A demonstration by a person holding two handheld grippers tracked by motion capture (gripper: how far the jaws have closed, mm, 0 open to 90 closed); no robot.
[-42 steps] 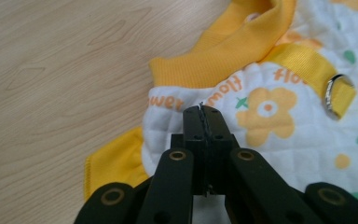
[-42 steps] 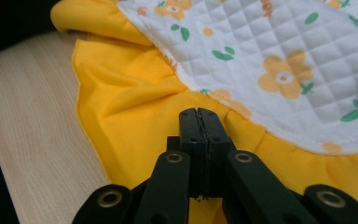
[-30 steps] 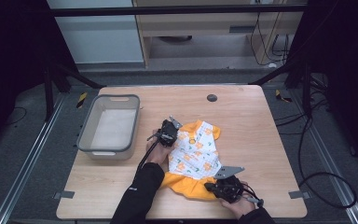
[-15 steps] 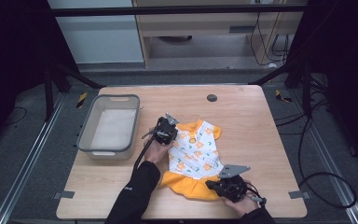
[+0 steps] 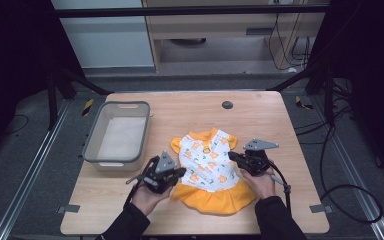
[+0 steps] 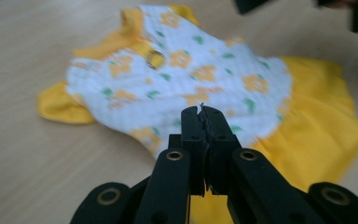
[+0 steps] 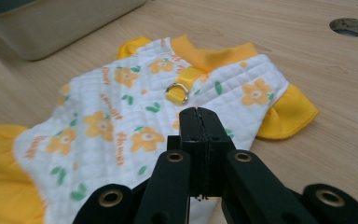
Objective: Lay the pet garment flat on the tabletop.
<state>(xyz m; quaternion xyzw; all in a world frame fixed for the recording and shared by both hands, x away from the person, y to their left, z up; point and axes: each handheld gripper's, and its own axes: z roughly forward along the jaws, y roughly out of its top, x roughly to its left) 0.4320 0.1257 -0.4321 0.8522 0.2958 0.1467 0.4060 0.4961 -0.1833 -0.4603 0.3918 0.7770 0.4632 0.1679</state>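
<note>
A small dress [image 5: 207, 170] lies spread flat on the wooden table [image 5: 260, 115]. It has a white flower-print body, orange collar, sleeves and skirt, and a metal ring [image 7: 177, 91] on its back. My left gripper [image 5: 181, 171] sits at the dress's left edge near the waist, jaws shut with nothing in them. In the left gripper view the shut tips [image 6: 201, 109] hover over the dress [image 6: 191, 79]. My right gripper [image 5: 231, 155] is at the dress's right edge, also shut and empty. Its tips [image 7: 196, 112] point across the dress [image 7: 107, 126] from just above.
A grey plastic bin [image 5: 91, 144] stands left of the dress, its side also in the right gripper view [image 7: 51, 23]. A round cable hole [image 5: 227, 104] sits near the table's far edge. Bare wood lies right of the dress and beyond it.
The left gripper has come back from the dress's collar to its left side. The right gripper has gone from the skirt hem up to the right side. The dress now lies flat and straight.
</note>
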